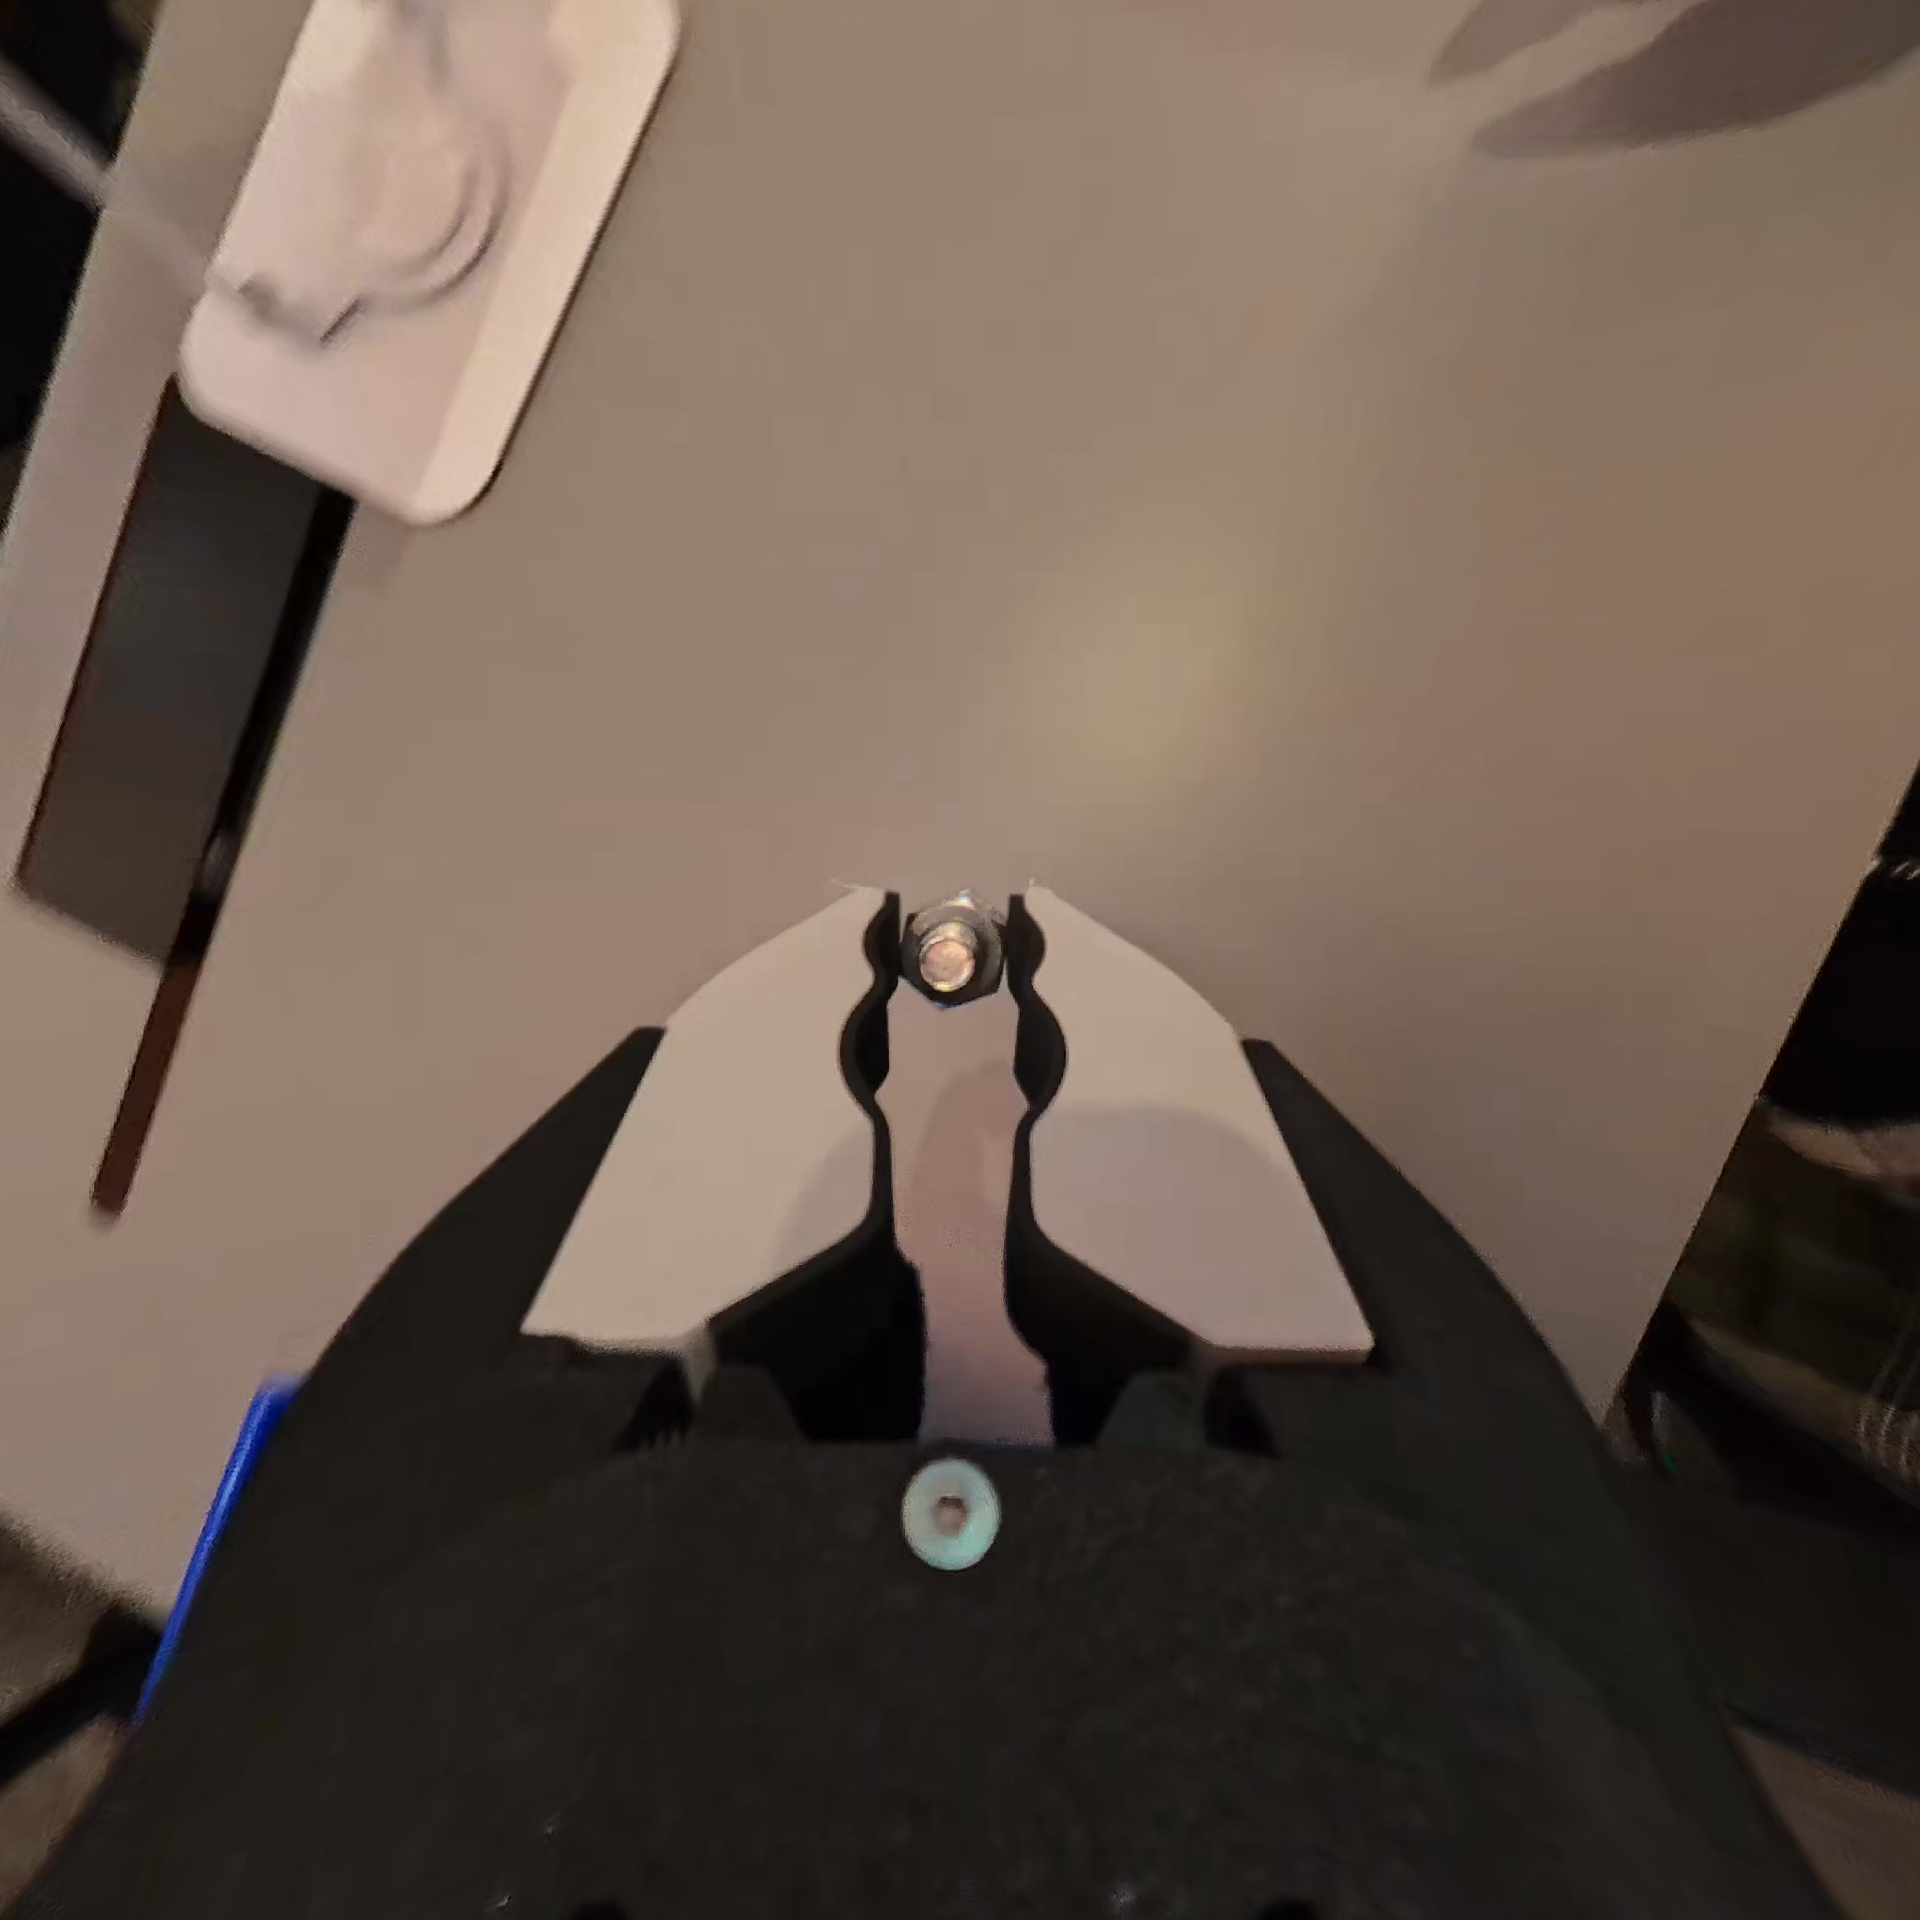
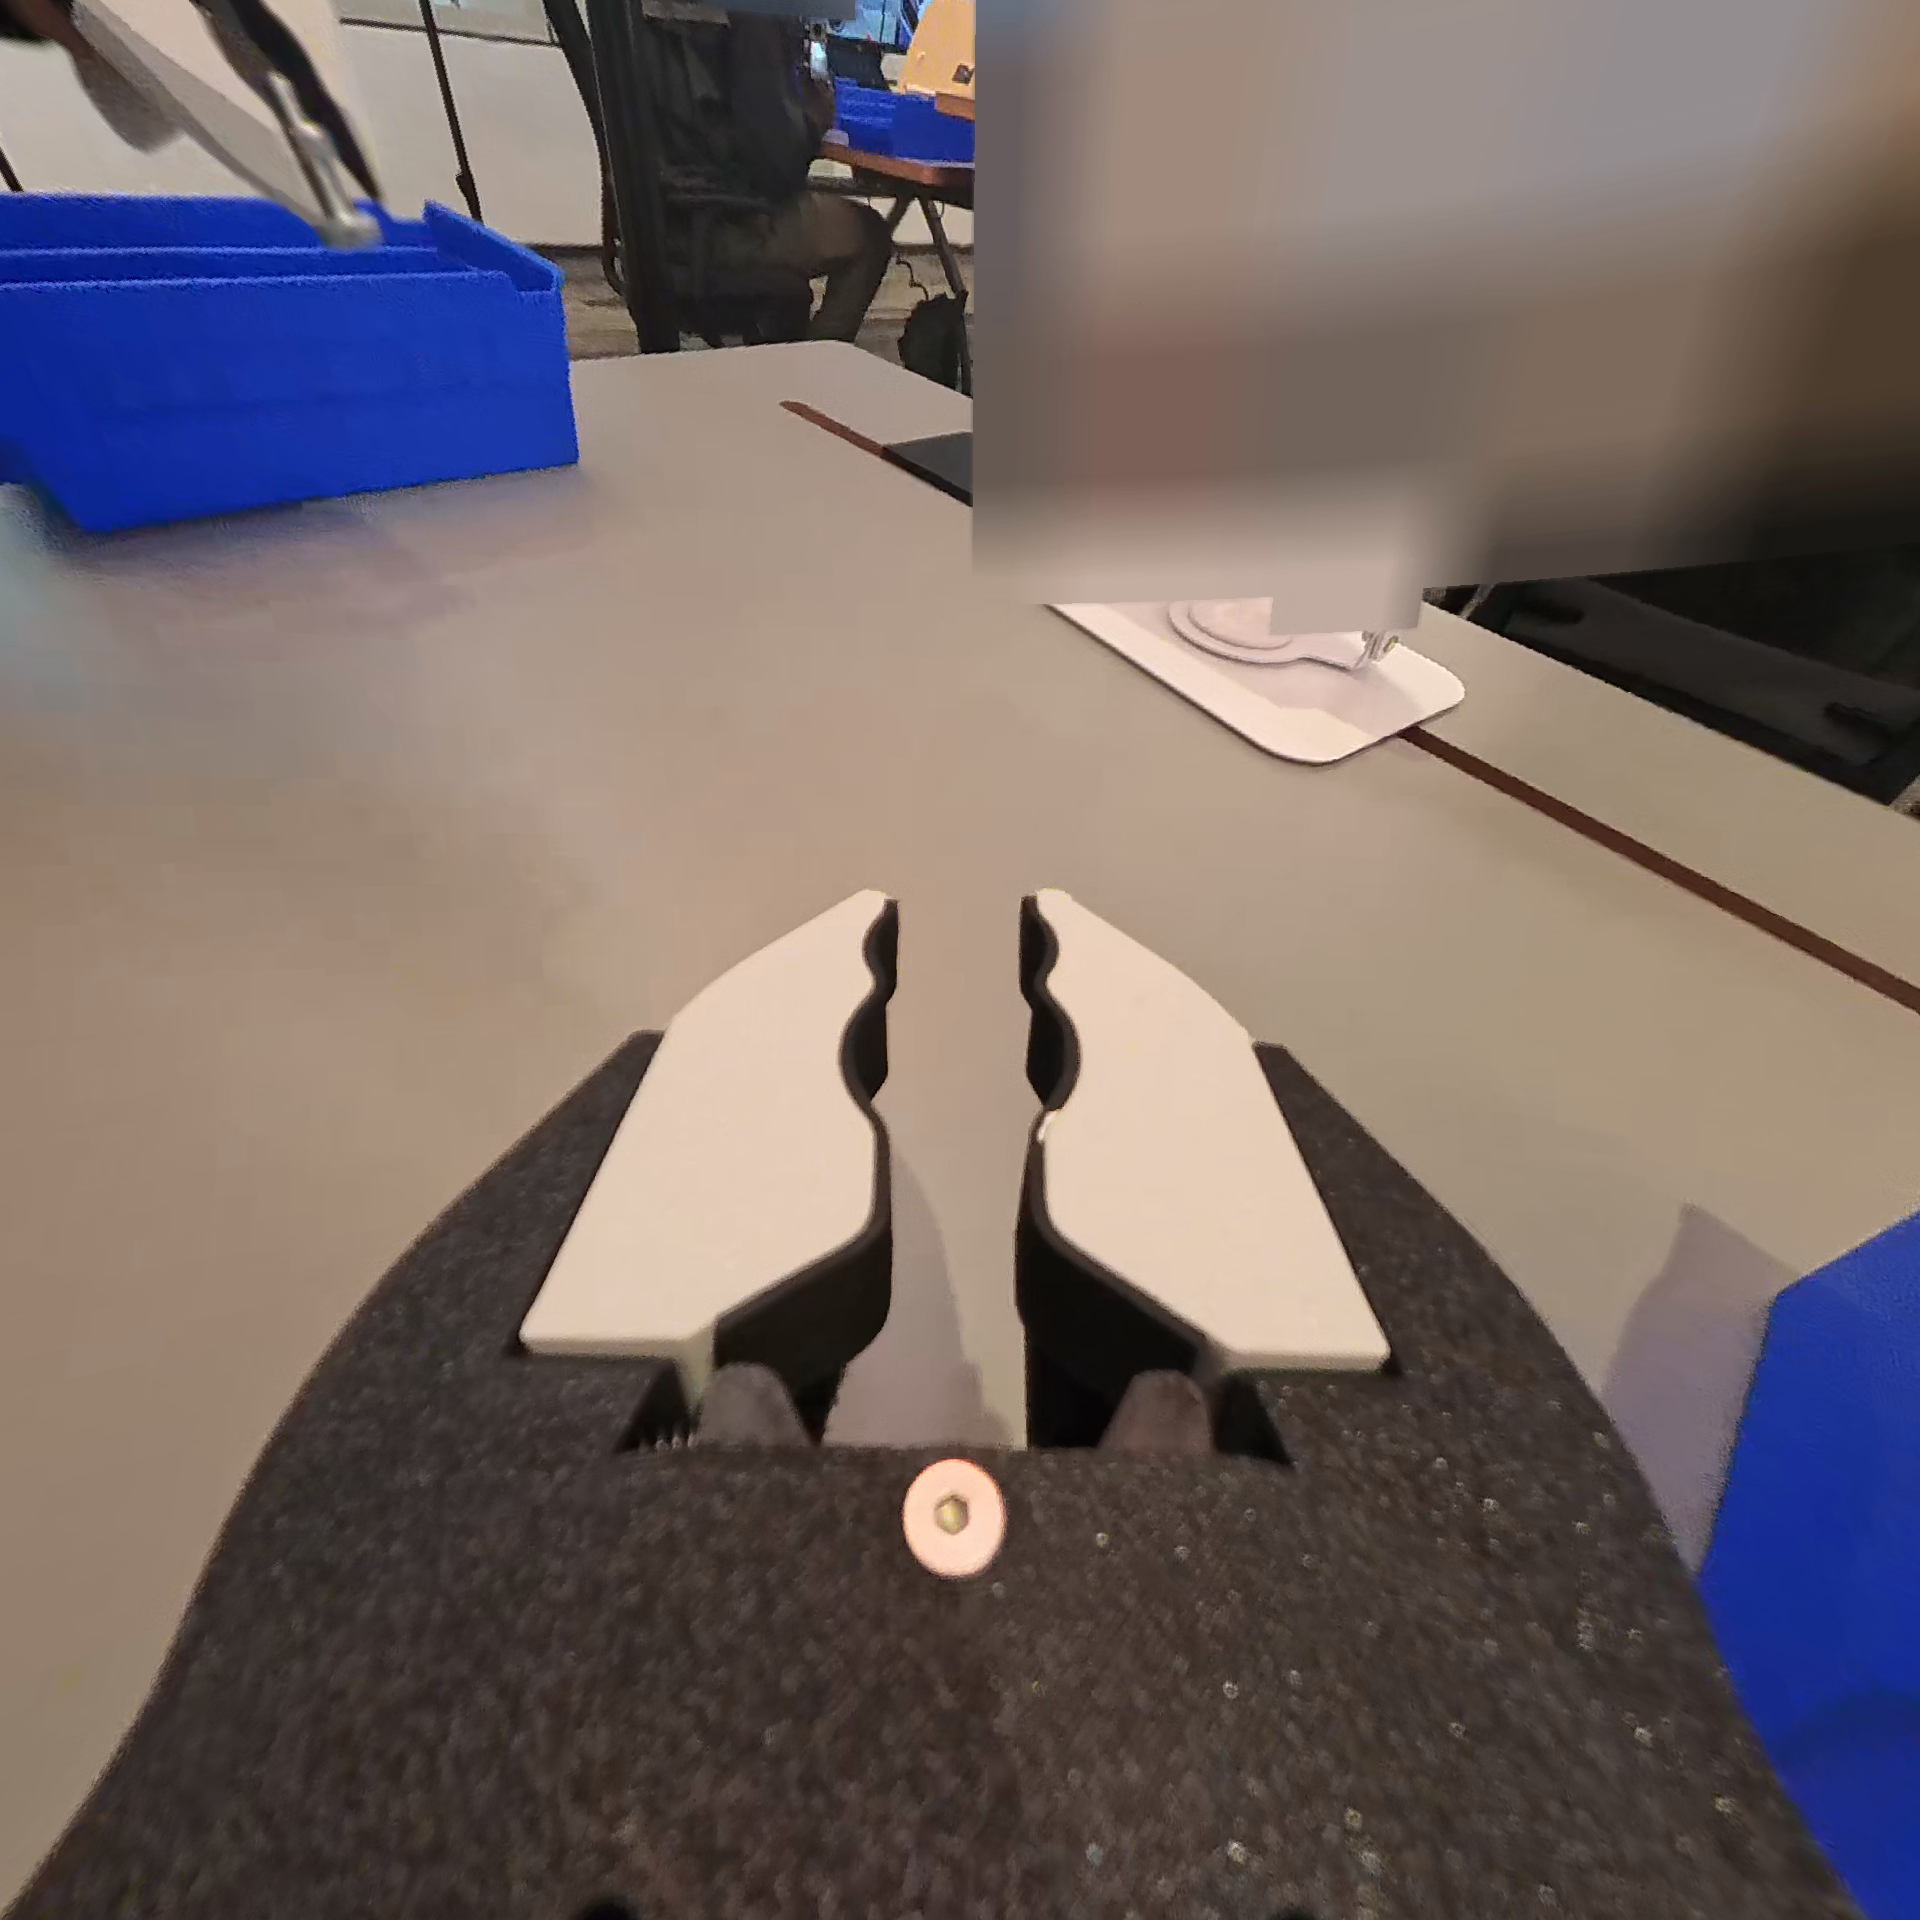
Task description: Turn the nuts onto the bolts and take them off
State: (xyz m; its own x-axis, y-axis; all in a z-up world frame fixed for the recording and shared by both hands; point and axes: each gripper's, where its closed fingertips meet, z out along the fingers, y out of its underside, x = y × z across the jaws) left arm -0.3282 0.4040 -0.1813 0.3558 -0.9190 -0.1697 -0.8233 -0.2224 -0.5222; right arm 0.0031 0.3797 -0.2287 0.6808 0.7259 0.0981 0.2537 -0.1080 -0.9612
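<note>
My left gripper [image 1: 952, 940] is shut on a silver bolt with a nut [image 1: 950, 958] on it, held at the fingertips with the bolt's end facing the camera, above the grey table [image 1: 1143, 520]. In the right wrist view the left gripper [image 2: 338, 213] shows far off at the top left, holding the bolt [image 2: 348, 227] over a blue bin [image 2: 281, 343]. My right gripper [image 2: 958, 914] is open and empty, its fingers a small gap apart, low over the table [image 2: 520, 779].
A white flat stand base [image 1: 416, 239] lies at the table's far left in the left wrist view; it also shows in the right wrist view [image 2: 1299, 696]. Another blue bin [image 2: 1829, 1475] is at the right gripper's near right. A dark seam [image 2: 1662, 873] crosses the table. My right fingertips sit around 35 cm from my left ones. Measured from the fingertips, the dark seam [image 2: 1662, 873] is 35 cm or so from the right gripper and 55 cm from the left.
</note>
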